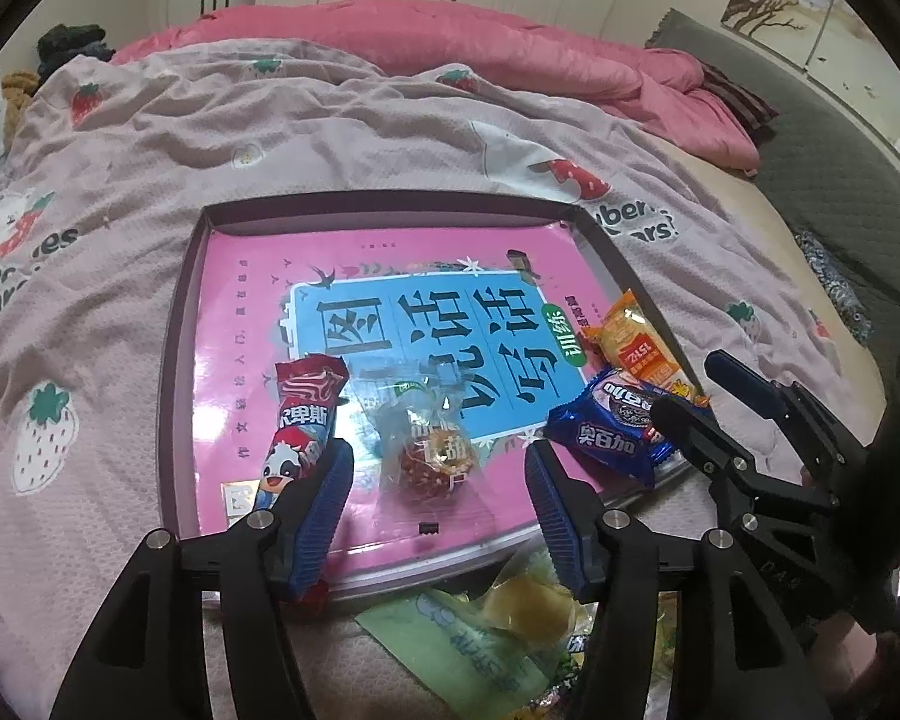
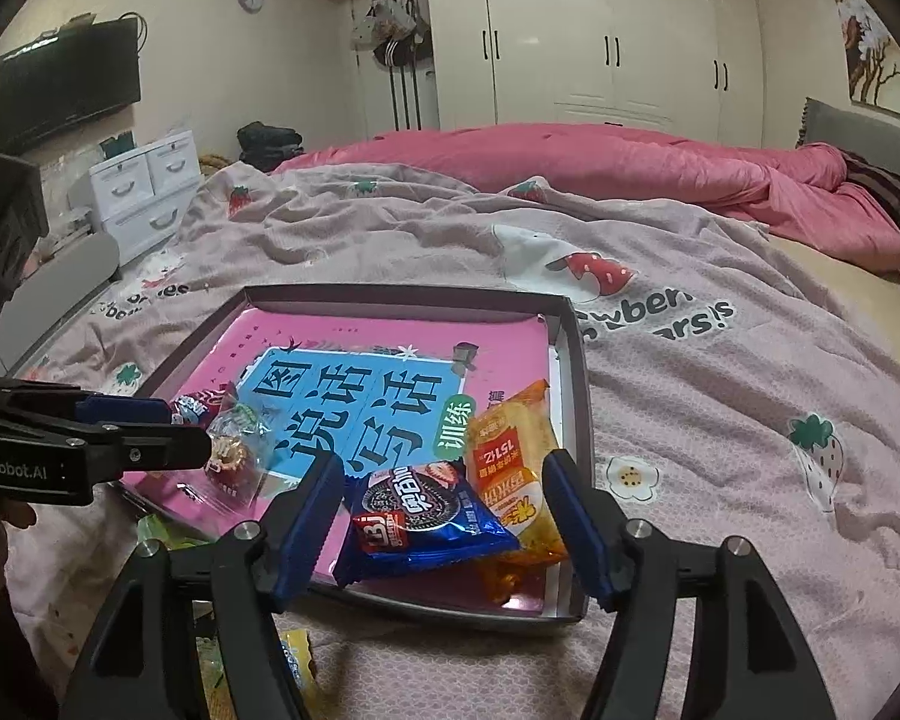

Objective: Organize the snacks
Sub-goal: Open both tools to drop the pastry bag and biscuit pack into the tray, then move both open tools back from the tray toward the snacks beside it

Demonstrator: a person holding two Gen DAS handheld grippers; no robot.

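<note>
Room: bedroom, with a white wardrobe [image 2: 600, 42] across the top of your right view and a TV [image 2: 66, 90] at its upper left.
Bed: your work surface is a bed under a pale strawberry blanket [image 1: 120, 180], with a pink duvet [image 1: 450, 42] bunched along the top of your left view.
Tray: a shallow dark-rimmed tray [image 1: 177, 354] sits on the blanket at the centre of both views, lined with a pink and blue book cover [image 1: 252, 276].
Red stick pack: it lies in the tray at lower left of your left view [image 1: 297, 426], its near end just beside your left tongs' left finger.
Clear candy bag: a clear bag with red sweets [image 1: 429, 444] lies in the tray, ahead of the gap between your left fingers.
Blue cookie pack: it lies in the tray's near right part [image 2: 426, 516], overlapping the orange pack.
Orange pack: it lies along the tray's right rim [image 2: 510, 450], partly under the blue one.
Loose snacks: green and yellow packets [image 1: 498, 612] lie on the blanket below the tray's near rim.
Left tongs: yours [image 1: 438, 480] are spread wide and grip nothing.
Right tongs: yours [image 2: 444, 510] are spread wide either side of the blue pack, not gripping it.
</note>
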